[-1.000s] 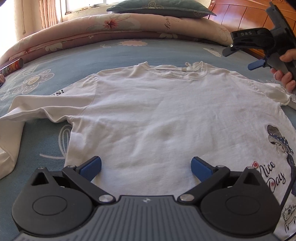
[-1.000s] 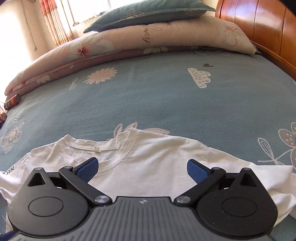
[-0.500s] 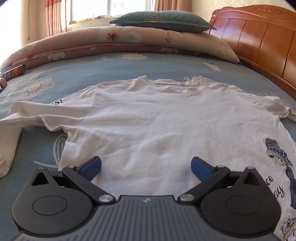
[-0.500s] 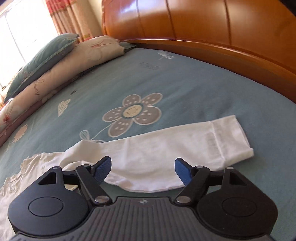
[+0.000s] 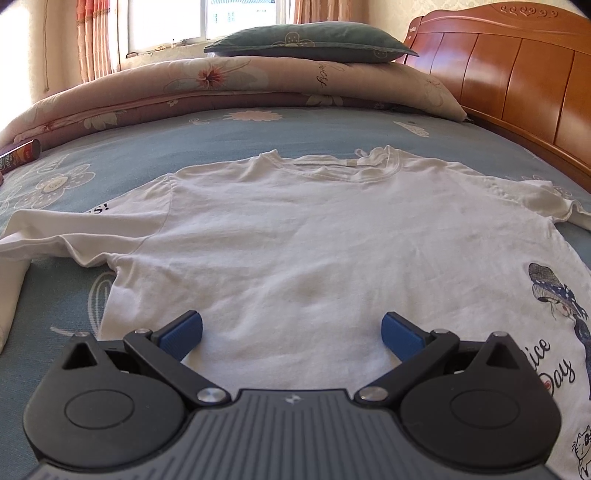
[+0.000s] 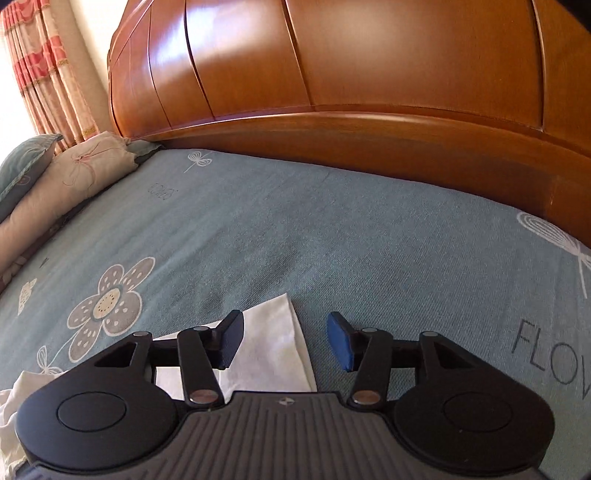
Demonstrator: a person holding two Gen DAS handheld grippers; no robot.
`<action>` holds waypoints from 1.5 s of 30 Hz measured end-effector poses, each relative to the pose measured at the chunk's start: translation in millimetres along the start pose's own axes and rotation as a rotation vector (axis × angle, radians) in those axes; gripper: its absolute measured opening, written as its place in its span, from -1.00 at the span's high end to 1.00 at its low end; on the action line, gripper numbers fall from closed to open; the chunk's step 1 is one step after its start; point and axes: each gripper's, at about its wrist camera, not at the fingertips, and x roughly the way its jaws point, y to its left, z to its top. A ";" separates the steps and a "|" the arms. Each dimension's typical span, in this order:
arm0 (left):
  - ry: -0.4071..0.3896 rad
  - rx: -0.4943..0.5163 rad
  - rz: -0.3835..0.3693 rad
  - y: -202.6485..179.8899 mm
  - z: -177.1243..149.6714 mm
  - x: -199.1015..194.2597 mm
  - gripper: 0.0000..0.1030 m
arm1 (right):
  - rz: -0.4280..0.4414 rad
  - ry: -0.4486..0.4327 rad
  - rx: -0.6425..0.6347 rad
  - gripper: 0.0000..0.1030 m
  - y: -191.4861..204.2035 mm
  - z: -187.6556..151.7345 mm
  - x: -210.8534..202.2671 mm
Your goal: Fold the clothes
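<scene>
right gripper [image 6: 284, 339] jaws closing around sleeve end [image 6: 271, 343] — not yet pinched.

Bed covered by a blue-grey sheet [image 5: 155, 155] printed with flowers, clouds and lettering. Wooden headboard [image 6: 369, 74], glossy, runs along the bed's edge. Folded floral quilt [image 5: 221, 85] lies across the far end, a dark green pillow [image 5: 310, 46] resting on top. Cylindrical can [image 5: 20, 153] lies on its side beside the quilt. Patterned curtains [image 6: 40, 74] hang by the window [image 5: 240, 18].
</scene>
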 end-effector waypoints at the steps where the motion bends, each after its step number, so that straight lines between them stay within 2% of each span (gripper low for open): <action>1: 0.000 -0.001 -0.001 0.1 0.0 0.1 -0.99 | -0.002 0.001 -0.039 -0.20 3.2 -1.0 2.7; 4: 0.000 0.000 0.001 -0.2 0.1 0.2 -0.99 | -0.060 0.010 -0.206 -0.18 21.8 -8.1 5.5; 5: -0.001 0.000 0.001 -0.2 0.0 0.1 -0.99 | -0.062 0.013 -0.227 -0.07 25.4 -9.2 4.9; 6: -0.001 0.000 0.001 -0.4 0.0 0.0 -0.99 | -0.045 0.018 -0.226 0.19 26.5 -9.0 3.7; 7: -0.001 0.000 0.001 -0.3 -0.1 0.0 -0.99 | -0.026 0.024 -0.219 0.28 26.6 -8.6 2.8; 11: -0.001 0.000 0.001 -0.3 -0.3 -0.4 -0.99 | -0.018 0.026 -0.237 0.86 33.6 -4.2 -5.2; 17: -0.001 0.000 0.000 -0.1 -0.6 -0.5 -0.99 | -0.043 -0.068 -0.278 0.87 51.1 16.1 -22.9; 22: -0.001 0.000 0.000 0.1 -0.5 0.0 -0.99 | -0.110 -0.166 -0.317 0.88 62.4 40.2 -31.0; 24: -0.001 0.000 -0.001 0.4 -0.3 0.2 -0.99 | -0.142 -0.181 -0.335 0.97 65.7 49.2 -26.6; 26: -0.001 -0.001 -0.001 0.5 -0.4 0.0 -0.99 | -0.190 -0.177 -0.356 0.97 67.5 55.6 -18.8; 30: -0.001 -0.001 -0.001 0.3 -0.2 0.1 -0.99 | -0.273 -0.153 -0.305 0.90 61.5 57.3 -2.9; 33: -0.001 -0.001 0.000 0.3 -0.1 0.3 -0.99 | -0.207 -0.136 -0.299 0.82 69.1 46.3 -5.2; 35: -0.001 -0.001 0.000 0.2 0.0 0.3 -0.99 | -0.122 -0.097 -0.320 0.82 82.2 37.6 -5.5; 37: -0.001 -0.001 0.000 0.2 0.0 0.4 -0.99 | 0.000 -0.060 -0.355 0.77 107.5 29.4 -5.9; 39: -0.001 -0.001 0.000 0.2 0.0 0.4 -0.99 | 0.141 -0.022 -0.394 0.27 139.8 20.4 -6.1; 40: -0.001 -0.001 0.000 0.2 0.0 0.5 -0.99 | 0.210 0.000 -0.415 0.16 158.0 16.0 -4.4; 42: -0.001 -0.001 0.000 0.2 0.0 0.4 -0.99 | 0.300 0.039 -0.470 0.09 190.9 5.9 1.3; 45: -0.001 -0.002 -0.001 0.1 0.2 0.5 -0.99 | 0.369 0.111 -0.563 0.09 239.6 -14.3 13.0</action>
